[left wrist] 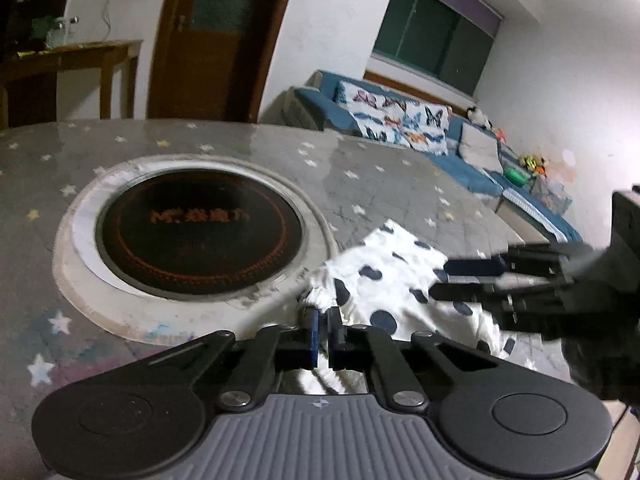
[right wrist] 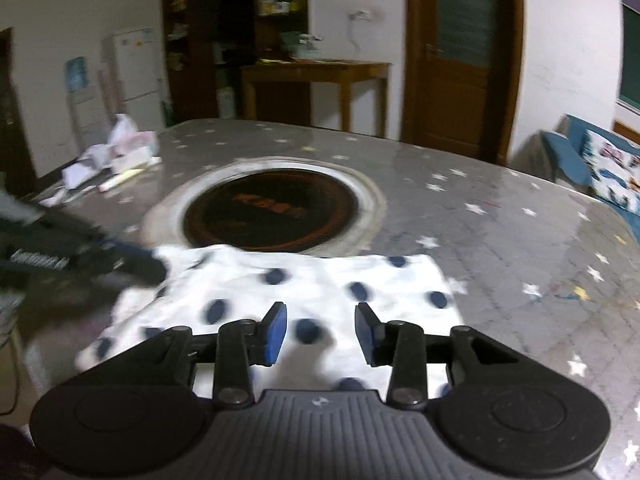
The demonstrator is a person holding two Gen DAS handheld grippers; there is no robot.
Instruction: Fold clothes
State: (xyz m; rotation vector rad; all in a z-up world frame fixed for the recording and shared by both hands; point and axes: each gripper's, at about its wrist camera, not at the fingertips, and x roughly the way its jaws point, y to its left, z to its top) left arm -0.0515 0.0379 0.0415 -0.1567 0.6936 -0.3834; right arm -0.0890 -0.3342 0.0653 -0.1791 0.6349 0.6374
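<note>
The white garment with dark dots (right wrist: 320,292) lies on the worktop (right wrist: 500,216), just beside the round black cooking plate (right wrist: 272,212) that is set into the middle of it; its far edge comes up to the pale ring around that plate. In the right wrist view the cloth shows a fairly straight far edge and one clean corner on the right side, so it seems to be already laid in a flat layer there. The left part is more crumpled and raised.

The left hand-held gripper (left wrist: 323,318) has its two blue pads nearly together, and a small bunch of the white cloth sits between them at the tips. I judge that it holds this gathered edge so that the cloth can be lifted or drawn over. The right hand-held gripper (right wrist: 321,330) stands well open above the near part of the garment, with nothing between its fingers; probably it is placed there to take an edge or to press the cloth flat.

Further out, some papers and small boxes (right wrist: 116,152) lie at the far left corner of the worktop, well apart from the garment. Behind are a wooden door (right wrist: 460,56) and a blue sofa (left wrist: 400,120).
</note>
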